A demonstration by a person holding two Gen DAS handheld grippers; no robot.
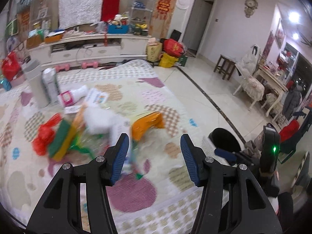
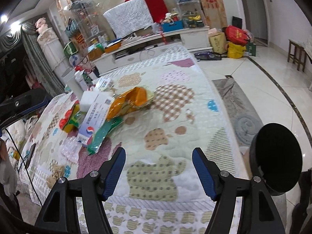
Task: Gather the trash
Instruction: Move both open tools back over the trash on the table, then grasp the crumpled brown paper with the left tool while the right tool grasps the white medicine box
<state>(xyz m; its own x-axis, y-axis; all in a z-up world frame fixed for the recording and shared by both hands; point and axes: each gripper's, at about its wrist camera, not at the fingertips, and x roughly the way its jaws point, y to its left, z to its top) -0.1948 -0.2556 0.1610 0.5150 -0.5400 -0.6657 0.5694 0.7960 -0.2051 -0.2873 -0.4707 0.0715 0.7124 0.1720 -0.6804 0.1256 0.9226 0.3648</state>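
With the trash (image 2: 101, 115) heaped on the quilted table (image 2: 195, 117) and the black bin (image 2: 276, 156) at its edge, both the left gripper (image 1: 155, 156) and right gripper (image 2: 159, 172) hang with fingers apart and empty, seemingly ready to pick.

surface: quilted patchwork cover (image 2: 175, 140), cream with checked and dotted patches, spread over a raised bed-like platform. on it, beyond the right gripper's left finger (image 2: 115, 169): green wrapper (image 2: 105, 134), nearest; blue-and-white carton (image 2: 95, 117) just behind it; orange foil bag (image 2: 128, 103) farther out; white block (image 2: 91, 99), red-and-yellow packaging (image 2: 69, 120) and clear bubble sheet (image 2: 70, 148) to that finger's left. cover between the fingers bare. upright white containers (image 2: 80, 81) at the far left edge.
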